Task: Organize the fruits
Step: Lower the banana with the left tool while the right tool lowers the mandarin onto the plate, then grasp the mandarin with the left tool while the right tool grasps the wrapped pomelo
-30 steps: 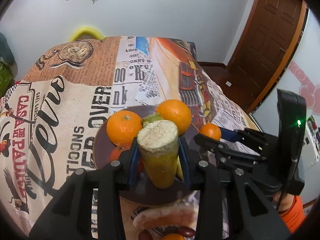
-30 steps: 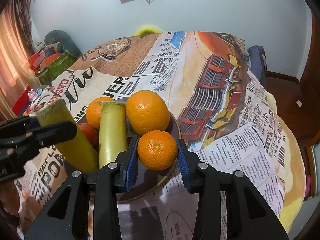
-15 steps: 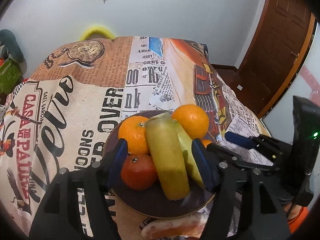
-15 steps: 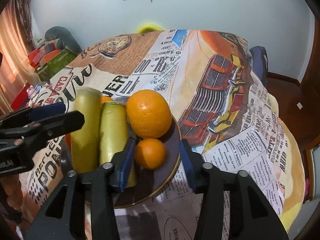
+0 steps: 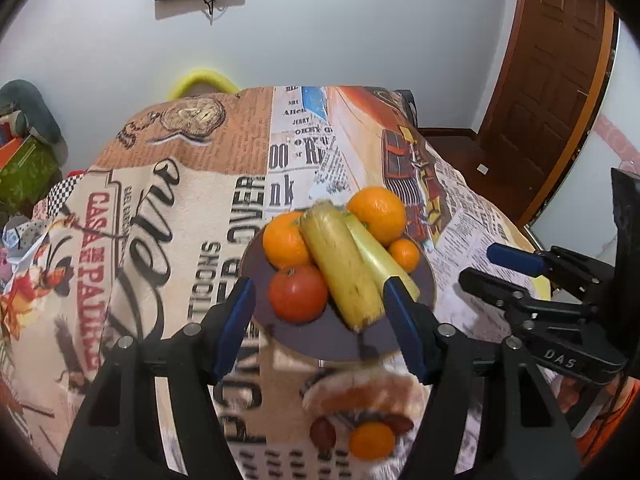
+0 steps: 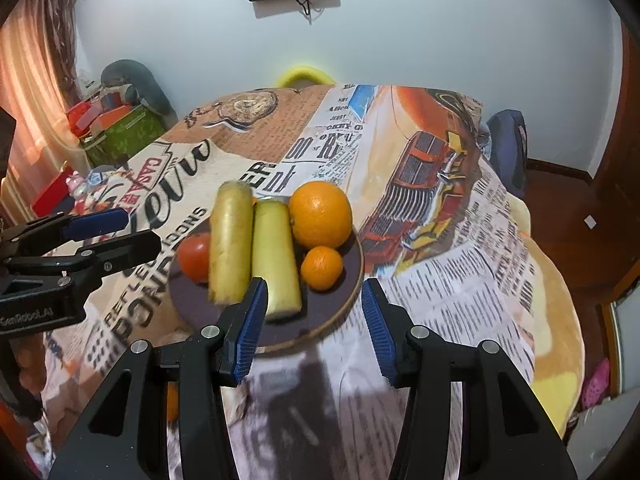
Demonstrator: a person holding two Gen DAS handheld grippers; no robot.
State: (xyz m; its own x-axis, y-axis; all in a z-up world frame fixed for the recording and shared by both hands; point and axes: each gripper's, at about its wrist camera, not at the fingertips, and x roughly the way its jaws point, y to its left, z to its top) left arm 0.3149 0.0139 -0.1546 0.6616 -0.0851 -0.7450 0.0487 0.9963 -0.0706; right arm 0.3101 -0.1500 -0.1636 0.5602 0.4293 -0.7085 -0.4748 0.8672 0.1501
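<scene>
Both tools, left tool (image 5: 320, 320) and right tool (image 6: 312, 316), gape wide and empty, just near of the plate (image 6: 344, 304). Beyond, the fruits sit packed together mid-tabletop (image 6: 460, 280): two yellow cylinders (image 6: 276, 256) side by side, tomato (image 5: 298, 294) left, oranges (image 6: 320, 214) far and right, apparently so nothing rolls off.

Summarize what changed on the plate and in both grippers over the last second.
The left gripper let go of the yellow cob, which now lies on the plate beside the paler one. The right gripper released the small mandarin onto the plate. Both opened and backed away. The big oranges and the tomato stayed put.
</scene>
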